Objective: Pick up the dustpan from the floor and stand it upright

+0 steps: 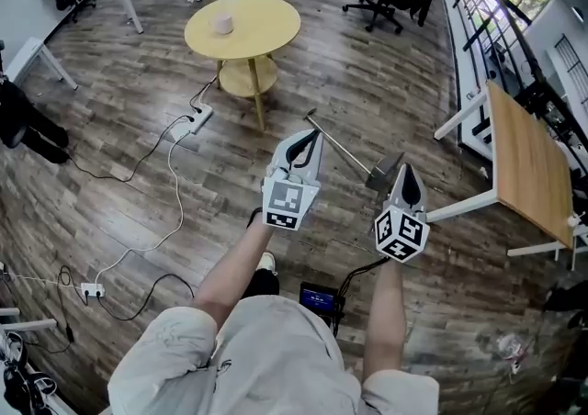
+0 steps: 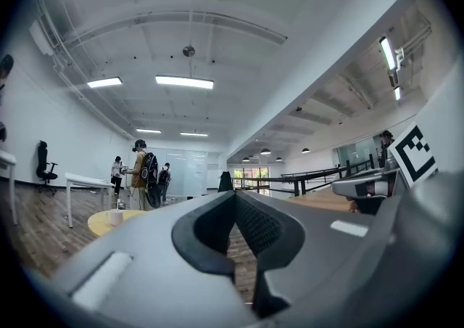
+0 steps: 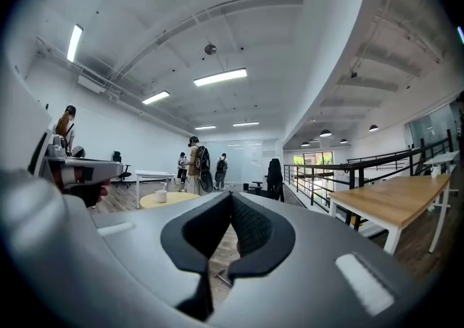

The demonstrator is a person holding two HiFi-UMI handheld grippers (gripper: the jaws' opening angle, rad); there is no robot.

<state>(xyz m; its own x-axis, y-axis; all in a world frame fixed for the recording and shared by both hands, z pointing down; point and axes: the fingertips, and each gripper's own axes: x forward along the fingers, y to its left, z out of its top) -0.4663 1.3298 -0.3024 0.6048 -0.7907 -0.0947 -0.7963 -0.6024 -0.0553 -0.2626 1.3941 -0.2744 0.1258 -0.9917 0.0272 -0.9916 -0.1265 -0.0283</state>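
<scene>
Dustpan (image 1: 342, 147) lying flat on the floor, yellow table (image 1: 266, 32) beyond it. Left gripper (image 1: 310, 136) over its handle, right gripper (image 1: 407, 171) by its pan, both closed tight and empty.

Dustpan (image 1: 342, 149) lies on wooden floor (image 1: 138, 92) (handle toward round table (image 1: 276, 37)).

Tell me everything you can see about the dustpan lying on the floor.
The dustpan lies flat on the wood floor, not upright. Its long thin handle looks metallic and runs up-left toward the round yellow table, with a dark grey pan at the lower-right end. In the head view the right gripper hides part of the pan. Nothing appears to hold it.
</scene>
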